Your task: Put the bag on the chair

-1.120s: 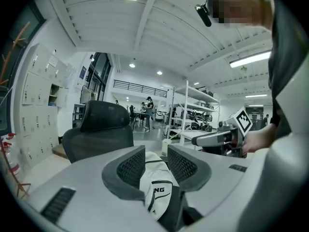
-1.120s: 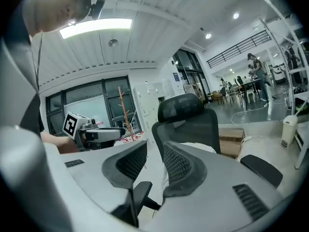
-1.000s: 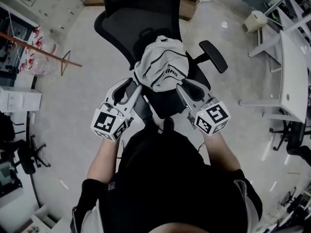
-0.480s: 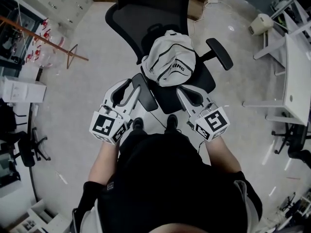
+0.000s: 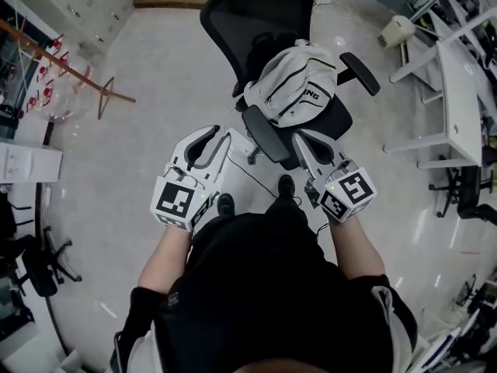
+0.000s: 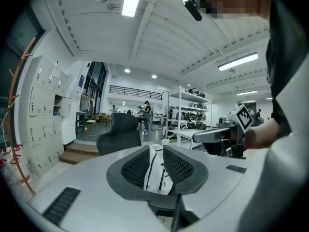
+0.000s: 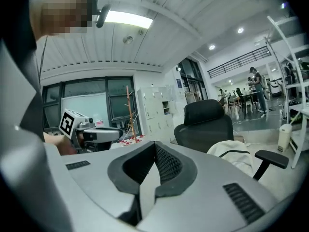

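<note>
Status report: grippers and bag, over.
Jaws of left gripper just closing, small gap, empty; right gripper shut, empty. White bag sits on chair seat, untouched by either. Nothing blocking.

In the upper middle of the head view, a black office chair [image 5: 260, 14] stands on the pale glossy floor [image 5: 155, 92], and a white bag [image 5: 299, 84] lies on its seat between the armrests.

Top edge cuts chair [image 5: 252, 22] backrest; bag [image 5: 299, 84] hides most of seat.
</note>
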`<state>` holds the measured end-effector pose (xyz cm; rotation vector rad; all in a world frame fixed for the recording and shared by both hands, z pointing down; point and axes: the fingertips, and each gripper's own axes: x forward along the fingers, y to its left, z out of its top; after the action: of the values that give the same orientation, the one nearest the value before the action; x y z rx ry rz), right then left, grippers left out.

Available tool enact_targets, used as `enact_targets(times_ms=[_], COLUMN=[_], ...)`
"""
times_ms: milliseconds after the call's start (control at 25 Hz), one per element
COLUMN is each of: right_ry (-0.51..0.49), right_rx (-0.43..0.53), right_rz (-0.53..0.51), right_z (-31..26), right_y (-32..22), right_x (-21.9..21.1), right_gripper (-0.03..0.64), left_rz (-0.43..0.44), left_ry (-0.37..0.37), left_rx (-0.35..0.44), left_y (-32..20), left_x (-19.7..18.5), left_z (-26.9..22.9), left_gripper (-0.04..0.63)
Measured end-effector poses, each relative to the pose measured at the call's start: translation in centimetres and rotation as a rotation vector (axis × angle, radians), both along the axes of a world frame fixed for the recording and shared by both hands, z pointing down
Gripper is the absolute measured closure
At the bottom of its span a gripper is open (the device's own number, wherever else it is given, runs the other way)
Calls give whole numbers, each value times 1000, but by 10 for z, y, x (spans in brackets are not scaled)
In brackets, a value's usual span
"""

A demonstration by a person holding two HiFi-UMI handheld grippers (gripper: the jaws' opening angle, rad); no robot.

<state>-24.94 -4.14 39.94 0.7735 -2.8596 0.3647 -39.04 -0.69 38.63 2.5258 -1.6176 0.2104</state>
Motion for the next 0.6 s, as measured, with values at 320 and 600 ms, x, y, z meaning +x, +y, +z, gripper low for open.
enact_targets(times_ms=[320,600], right_ry=[-24,-8], right_rx=[2,49], right_rz=[109,165], right_z=[-25,-40], right_y=[62,79], right_x=[-42,-28], right_gripper=[588,588], left_rz=[35,67], left_ry=[64,76], left_rx=[6,-6], left_y=[42,51], left_x=[-67,-56], left_z=[-7,-7], left_gripper=[512,522])
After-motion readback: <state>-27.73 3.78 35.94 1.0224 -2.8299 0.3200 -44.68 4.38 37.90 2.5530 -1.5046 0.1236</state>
